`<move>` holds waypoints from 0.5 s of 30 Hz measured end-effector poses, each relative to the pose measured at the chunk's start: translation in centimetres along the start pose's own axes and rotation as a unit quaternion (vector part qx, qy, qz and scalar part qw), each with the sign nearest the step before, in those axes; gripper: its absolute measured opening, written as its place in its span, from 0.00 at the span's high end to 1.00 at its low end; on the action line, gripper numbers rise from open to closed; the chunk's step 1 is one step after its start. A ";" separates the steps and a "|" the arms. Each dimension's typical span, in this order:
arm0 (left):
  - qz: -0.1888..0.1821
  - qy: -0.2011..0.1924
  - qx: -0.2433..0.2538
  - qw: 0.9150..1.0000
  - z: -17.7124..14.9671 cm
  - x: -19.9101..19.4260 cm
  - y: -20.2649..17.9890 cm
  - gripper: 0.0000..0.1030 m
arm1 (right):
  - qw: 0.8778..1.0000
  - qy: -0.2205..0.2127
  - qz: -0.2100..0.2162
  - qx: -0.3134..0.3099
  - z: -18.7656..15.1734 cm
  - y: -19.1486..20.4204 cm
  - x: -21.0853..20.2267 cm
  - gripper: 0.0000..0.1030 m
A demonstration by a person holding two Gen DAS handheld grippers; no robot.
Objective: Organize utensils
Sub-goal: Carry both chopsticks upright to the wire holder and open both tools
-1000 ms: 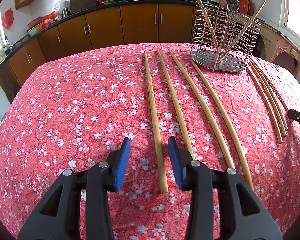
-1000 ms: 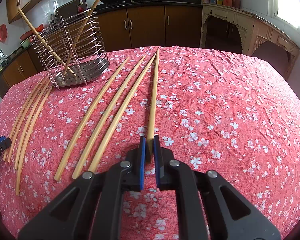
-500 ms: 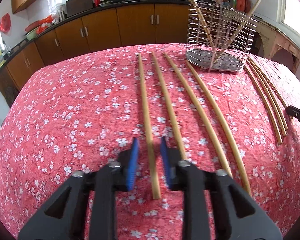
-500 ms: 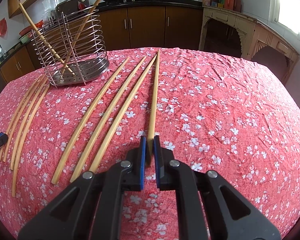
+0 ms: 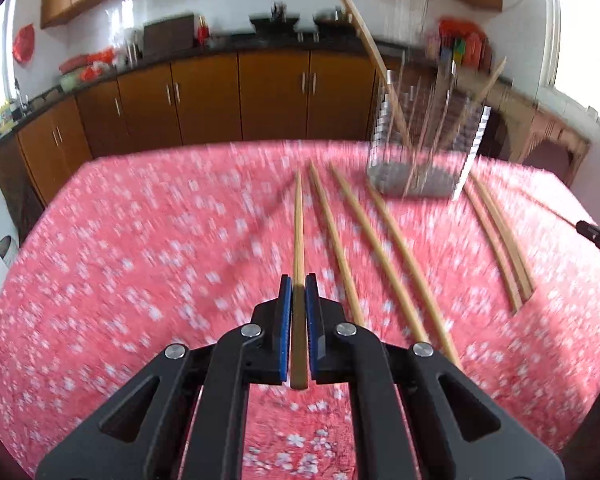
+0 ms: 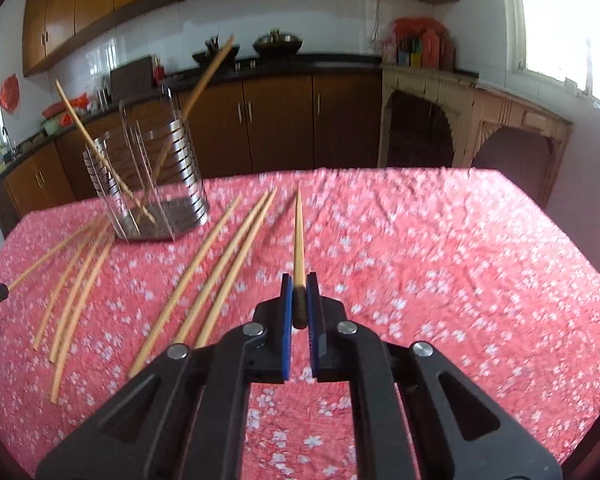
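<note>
Left wrist view showed left gripper (image 5: 298,292) pinching a long pale bamboo chopstick (image 5: 298,232) aimed straight ahead, wire utensil holder (image 5: 424,148) ahead-right; likewise right gripper (image 6: 299,292) clamping another bamboo chopstick (image 6: 298,236), holder ahead-left.

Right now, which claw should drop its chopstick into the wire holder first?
Left, marginally, I think. The left claw grips the left chopstick and the right claw the right chopstick, but the wire holder looks nearer the left one's tip.
</note>
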State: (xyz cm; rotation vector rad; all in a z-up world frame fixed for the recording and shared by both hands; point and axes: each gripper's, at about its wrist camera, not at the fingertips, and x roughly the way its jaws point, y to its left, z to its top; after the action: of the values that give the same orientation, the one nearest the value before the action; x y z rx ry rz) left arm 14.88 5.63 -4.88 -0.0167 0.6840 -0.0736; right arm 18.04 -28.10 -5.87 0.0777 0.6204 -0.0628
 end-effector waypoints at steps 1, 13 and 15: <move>-0.003 -0.012 -0.004 1.000 0.4 -0.6 0.3 0.93 | 1.000 -0.014 0.002 0.001 0.4 -0.1 -0.7 0.92; -0.026 -0.148 -0.055 0.987 5.4 -6.2 2.4 0.93 | 0.987 -0.148 0.044 0.042 5.1 -1.8 -6.8 0.92; -0.026 -0.157 -0.061 0.985 6.0 -6.4 2.6 0.93 | 0.985 -0.158 0.051 0.047 5.7 -2.0 -7.2 0.92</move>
State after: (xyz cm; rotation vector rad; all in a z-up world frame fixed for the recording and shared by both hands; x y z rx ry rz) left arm 13.88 8.60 3.73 -0.1605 0.3719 -0.0777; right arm 15.26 -30.38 2.84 0.1875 0.2959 -0.0040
